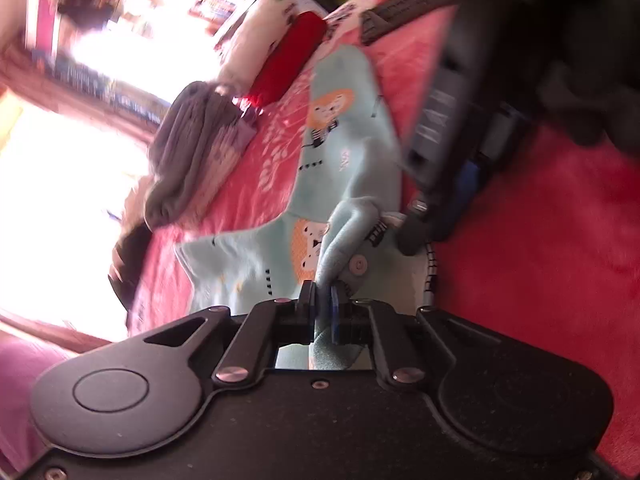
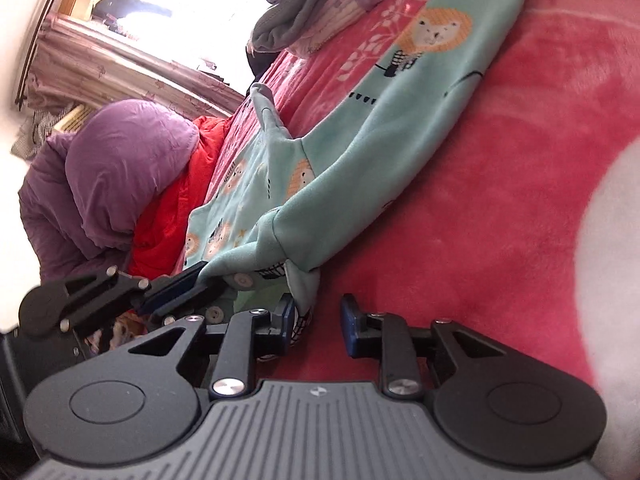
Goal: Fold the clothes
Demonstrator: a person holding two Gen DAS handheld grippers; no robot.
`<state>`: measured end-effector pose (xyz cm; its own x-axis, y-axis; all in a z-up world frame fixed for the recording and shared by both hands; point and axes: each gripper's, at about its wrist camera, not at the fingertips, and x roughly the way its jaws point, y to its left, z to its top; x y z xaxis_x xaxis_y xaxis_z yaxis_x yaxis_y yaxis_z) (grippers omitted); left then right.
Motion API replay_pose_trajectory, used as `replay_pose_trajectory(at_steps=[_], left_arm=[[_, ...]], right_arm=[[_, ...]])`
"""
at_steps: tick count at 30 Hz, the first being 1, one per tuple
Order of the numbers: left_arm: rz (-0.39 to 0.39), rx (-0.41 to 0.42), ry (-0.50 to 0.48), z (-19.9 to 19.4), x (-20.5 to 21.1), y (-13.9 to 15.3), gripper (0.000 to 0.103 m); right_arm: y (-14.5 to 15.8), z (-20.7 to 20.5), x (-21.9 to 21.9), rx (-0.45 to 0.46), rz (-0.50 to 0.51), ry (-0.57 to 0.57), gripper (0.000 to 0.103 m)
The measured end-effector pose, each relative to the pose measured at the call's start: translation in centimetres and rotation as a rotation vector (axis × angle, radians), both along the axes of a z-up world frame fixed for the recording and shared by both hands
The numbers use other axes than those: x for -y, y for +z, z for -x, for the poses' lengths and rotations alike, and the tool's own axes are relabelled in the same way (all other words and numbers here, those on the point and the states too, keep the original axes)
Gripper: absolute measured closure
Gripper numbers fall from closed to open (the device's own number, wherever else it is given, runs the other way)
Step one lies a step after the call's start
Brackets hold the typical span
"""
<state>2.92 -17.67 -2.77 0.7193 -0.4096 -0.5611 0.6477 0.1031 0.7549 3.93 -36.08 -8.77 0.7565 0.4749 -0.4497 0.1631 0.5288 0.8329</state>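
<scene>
A mint baby garment lies on a pink blanket, stretching away ahead of both jaws. The left gripper pinches its near edge shut. The right gripper, part open, grips nothing; that edge touches its left finger.

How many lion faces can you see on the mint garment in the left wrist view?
2. One lion face on the far part of the mint garment; another lion face near the left hand-held gripper. Folds may hide more.
</scene>
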Motion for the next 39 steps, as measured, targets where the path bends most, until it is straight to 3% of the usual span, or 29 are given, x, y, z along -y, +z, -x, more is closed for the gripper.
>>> replay_pose_trajectory(at_steps=[4, 5, 7, 11, 12, 13, 16, 17, 21, 24, 28, 30, 33, 34, 39], left_arm=[[-0.069, 0.021, -0.046, 1.5, -0.7, -3.0, 0.097], [-0.062, 0.008, -0.042, 1.7, -0.8, -3.4, 0.097], [-0.002, -0.042, -0.015, 1.7, -1.0, -3.2, 0.097], [0.047, -0.069, 0.022, 1.5, -1.0, -3.2, 0.097], [0.078, -0.092, 0.043, 1.3, -1.2, -2.9, 0.097], [0.113, -0.116, 0.067, 1.2, -1.5, -2.6, 0.094], [0.186, -0.167, 0.133, 0.8, -2.9, -2.3, 0.075], [0.197, -0.173, 0.151, 0.7, -3.2, -2.4, 0.074], [0.24, -0.189, 0.198, 0.1, -3.7, -2.7, 0.074], [0.276, -0.208, 0.216, -0.5, -3.4, -2.2, 0.074], [0.276, -0.239, 0.248, -1.6, -3.2, -1.7, 0.092], [0.256, -0.18, 0.243, -1.8, -3.0, -1.7, 0.097], [0.219, 0.009, 0.194, -0.8, -2.5, -2.3, 0.098], [0.192, 0.038, 0.18, -0.6, -2.3, -2.9, 0.098], [0.061, 0.026, 0.12, 0.2, -1.9, -6.0, 0.098]], right_arm=[[-0.6, 0.6, 1.1, 0.015, -0.137, -0.045, 0.074], [-0.6, 0.8, 1.3, 0.022, -0.154, -0.051, 0.069], [-0.4, 1.1, 1.4, 0.03, -0.152, -0.064, 0.049], [-0.2, 0.7, 1.1, 0.039, -0.102, -0.063, 0.049], [-0.1, 0.3, 0.6, 0.035, -0.059, -0.047, 0.056], [0.0, -0.1, 0.1, 0.032, -0.016, -0.032, 0.068], [0.1, -0.4, -0.5, 0.024, 0.053, -0.025, 0.077], [0.0, -0.2, -0.3, 0.018, 0.046, -0.033, 0.077], [-0.5, 0.2, 0.5, 0.006, -0.022, -0.051, 0.077], [-0.7, 0.2, 0.5, 0.014, -0.07, -0.054, 0.069], [-0.2, 0.0, -0.3, 0.027, -0.003, -0.013, 0.068], [0.1, -0.1, -0.6, 0.028, 0.039, 0.004, 0.074], [0.1, -0.1, -0.5, 0.033, 0.036, 0.002, 0.079], [0.1, -0.1, -0.5, 0.035, 0.036, 0.002, 0.079], [-0.4, -0.2, -0.5, 0.012, 0.042, -0.001, 0.081]])
